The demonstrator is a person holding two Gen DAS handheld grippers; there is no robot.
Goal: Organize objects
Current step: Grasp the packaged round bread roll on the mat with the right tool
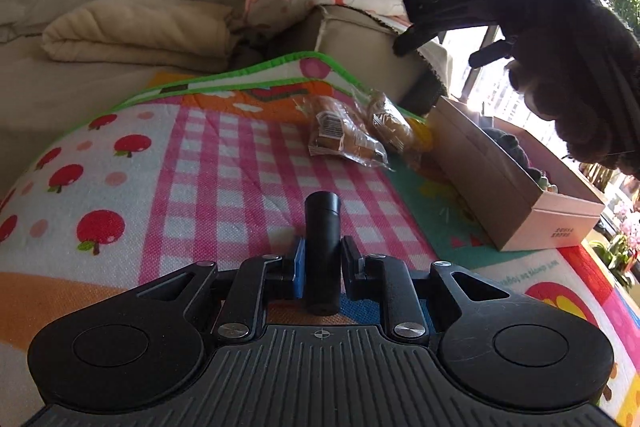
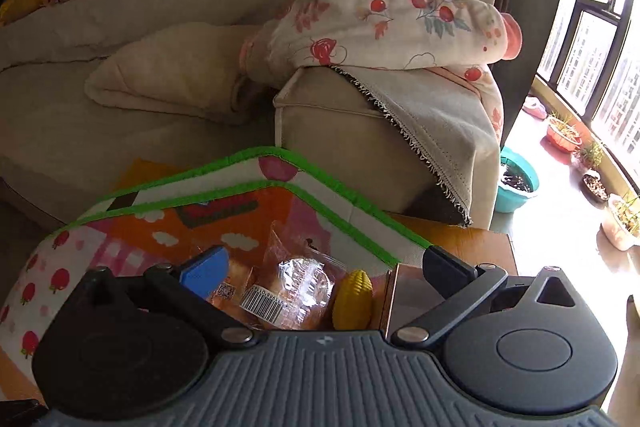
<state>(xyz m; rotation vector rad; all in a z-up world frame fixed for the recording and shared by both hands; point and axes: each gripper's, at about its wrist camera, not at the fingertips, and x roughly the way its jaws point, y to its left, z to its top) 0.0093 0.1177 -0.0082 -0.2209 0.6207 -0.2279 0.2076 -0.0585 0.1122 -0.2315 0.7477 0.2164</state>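
My left gripper (image 1: 322,255) is shut on a black cylinder (image 1: 322,227) and holds it just above the colourful play mat (image 1: 200,163). Two wrapped bread packs (image 1: 344,135) and a yellow toy corn (image 1: 420,133) lie on the mat beside an open cardboard box (image 1: 516,195). My right gripper (image 1: 436,31) hangs open in the air above the box, at the upper right of the left wrist view. In the right wrist view, my right gripper (image 2: 324,267) is open and empty above the bread packs (image 2: 288,295) and the corn (image 2: 354,301).
A beige sofa (image 2: 120,115) with a folded blanket and a flowered quilt (image 2: 380,27) stands behind the mat. A dark furry shape (image 1: 580,75) hangs at the right. Plant pots (image 2: 516,183) line the bright window. The wooden table edge (image 2: 468,239) shows past the mat.
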